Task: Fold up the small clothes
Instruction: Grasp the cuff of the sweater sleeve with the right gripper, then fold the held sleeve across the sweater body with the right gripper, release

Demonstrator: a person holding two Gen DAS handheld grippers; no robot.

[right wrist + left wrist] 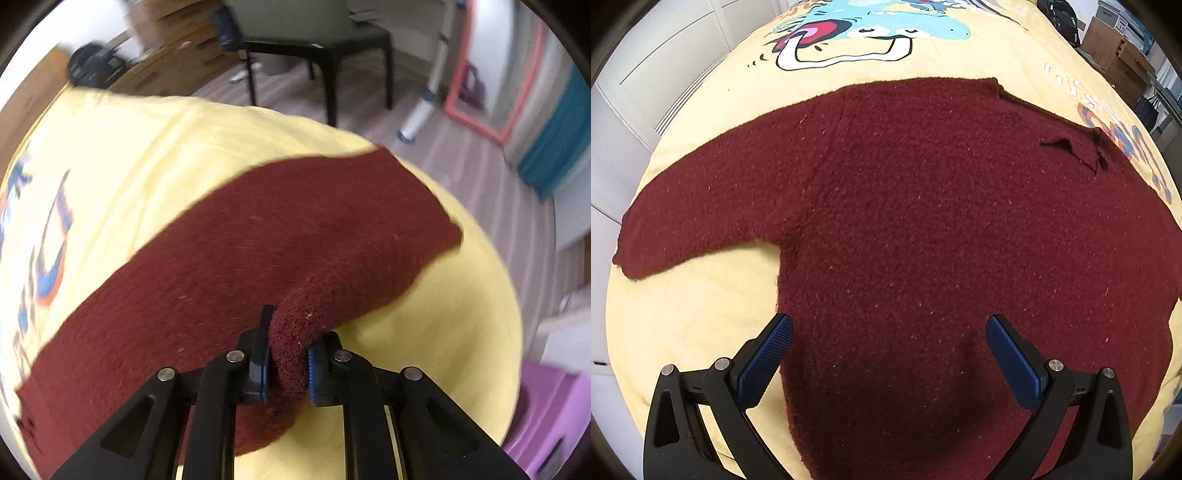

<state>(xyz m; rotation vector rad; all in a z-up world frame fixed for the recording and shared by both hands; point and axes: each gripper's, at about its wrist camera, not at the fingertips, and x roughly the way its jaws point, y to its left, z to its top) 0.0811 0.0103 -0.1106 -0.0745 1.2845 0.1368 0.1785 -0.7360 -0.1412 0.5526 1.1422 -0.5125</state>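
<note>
Across yellow bed cover (701, 314) maroon sweater (923, 221) lies flat, unfolded. Right gripper (288, 363) pinches sleeve fold near cover's edge; left gripper (889, 341) gapes wide, empty, over hem. Every fold remains.

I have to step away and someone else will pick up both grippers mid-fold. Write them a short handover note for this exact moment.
Right gripper: shut on a bunched fold of the dark red sweater, pinched along the edge of one sleeve.
Left gripper: open, holding nothing, hovering over the sweater's body near its side edge.
Sweater: spread flat on the yellow blanket, the other sleeve stretched out to the side, neckline at the far end.
Done: garment laid out, one sleeve gripped.
Left: no fold is visible yet. Likely bring the gripped sleeve across the body, then the other sleeve, then fold the body.
</note>
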